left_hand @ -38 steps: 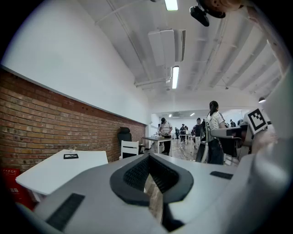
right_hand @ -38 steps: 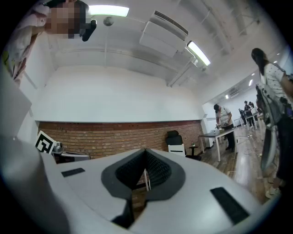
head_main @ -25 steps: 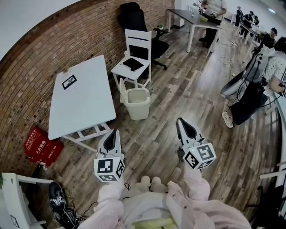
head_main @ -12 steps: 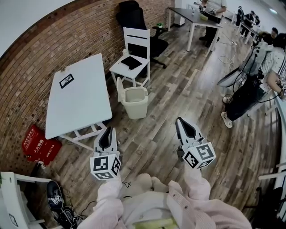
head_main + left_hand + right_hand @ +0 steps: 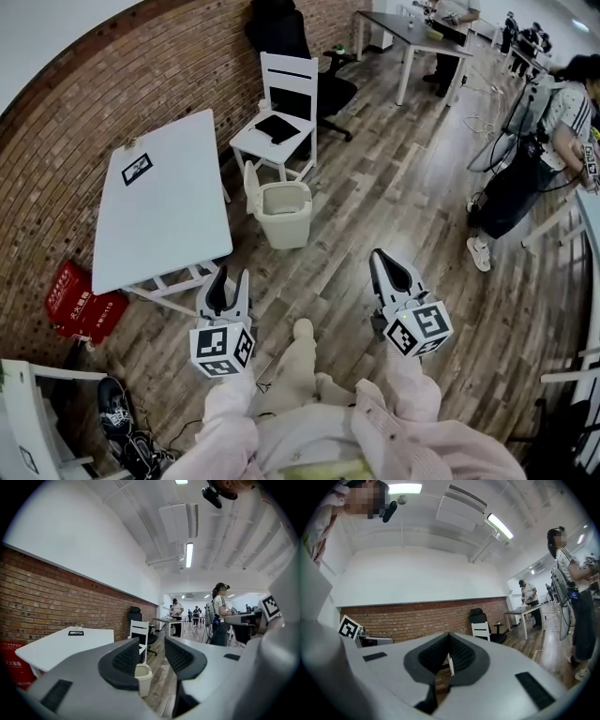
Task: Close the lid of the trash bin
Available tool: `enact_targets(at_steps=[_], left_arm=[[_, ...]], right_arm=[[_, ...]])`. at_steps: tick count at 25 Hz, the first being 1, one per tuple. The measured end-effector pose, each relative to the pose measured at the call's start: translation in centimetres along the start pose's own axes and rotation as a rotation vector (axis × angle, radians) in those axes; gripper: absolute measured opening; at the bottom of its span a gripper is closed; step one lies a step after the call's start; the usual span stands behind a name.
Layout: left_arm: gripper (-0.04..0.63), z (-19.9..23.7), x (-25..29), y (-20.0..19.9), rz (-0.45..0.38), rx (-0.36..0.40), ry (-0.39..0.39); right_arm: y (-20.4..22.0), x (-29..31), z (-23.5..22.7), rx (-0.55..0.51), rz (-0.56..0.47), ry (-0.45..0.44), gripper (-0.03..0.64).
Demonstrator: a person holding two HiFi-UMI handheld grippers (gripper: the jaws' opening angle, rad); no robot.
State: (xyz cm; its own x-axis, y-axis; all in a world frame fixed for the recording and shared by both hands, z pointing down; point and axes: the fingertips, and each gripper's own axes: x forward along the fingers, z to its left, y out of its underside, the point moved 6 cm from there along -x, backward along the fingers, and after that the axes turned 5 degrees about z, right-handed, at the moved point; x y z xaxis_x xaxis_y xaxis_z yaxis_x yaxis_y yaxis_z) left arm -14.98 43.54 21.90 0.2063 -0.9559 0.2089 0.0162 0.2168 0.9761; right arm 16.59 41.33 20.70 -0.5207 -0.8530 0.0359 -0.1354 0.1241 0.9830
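Cream plastic, the trash bin point(image 5: 286, 214) stands on the floor just beside the white table point(image 5: 159, 202) with its lid point(image 5: 251, 181) upright, so none of the closing looks done and the whole approach remains. Both grippers are held out roughly level off the table's near end, well apart from the bin. The left gripper point(image 5: 226, 278) has its jaws opening on empty air; the right gripper point(image 5: 392, 267) is pinched together, empty.
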Motion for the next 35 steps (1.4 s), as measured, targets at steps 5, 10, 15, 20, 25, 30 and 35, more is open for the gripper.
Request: enact_targets(at_steps=[5, 10, 15, 20, 25, 30, 35], left_arm=[[0.176, 0.7, 3.1, 0.5, 0.020, -0.019, -0.002], [0.187, 1.7, 7.0, 0.4, 0.037, -0.023, 0.015], [0.190, 3.9, 11.2, -0.4, 0.057, -0.021, 0.012], [0.192, 7.0, 14.8, -1.0, 0.083, -0.012, -0.003], [0.192, 9.9, 18.7, -1.4, 0.097, -0.025, -0.023], [0.192, 11.0, 21.6, -0.9, 0.113, -0.031, -0.008], [0.192, 11.5, 23.8, -0.7, 0.128, -0.031, 0.004]], right_arm=[[0.4, 2.1, -1.6, 0.004, 0.014, 0.009, 0.003], [0.6, 5.2, -3.7, 0.001, 0.028, 0.022, 0.003], [0.0, 9.7, -5.5, 0.007, 0.033, 0.026, 0.003], [-0.7, 14.8, -6.6, 0.017, 0.030, 0.018, 0.003], [-1.4, 19.1, -7.9, 0.008, 0.024, 0.016, 0.003], [-1.4, 21.6, -9.2, 0.000, 0.016, 0.035, 0.003], [-1.2, 23.5, -10.3, 0.009, 0.019, 0.051, 0.003]])
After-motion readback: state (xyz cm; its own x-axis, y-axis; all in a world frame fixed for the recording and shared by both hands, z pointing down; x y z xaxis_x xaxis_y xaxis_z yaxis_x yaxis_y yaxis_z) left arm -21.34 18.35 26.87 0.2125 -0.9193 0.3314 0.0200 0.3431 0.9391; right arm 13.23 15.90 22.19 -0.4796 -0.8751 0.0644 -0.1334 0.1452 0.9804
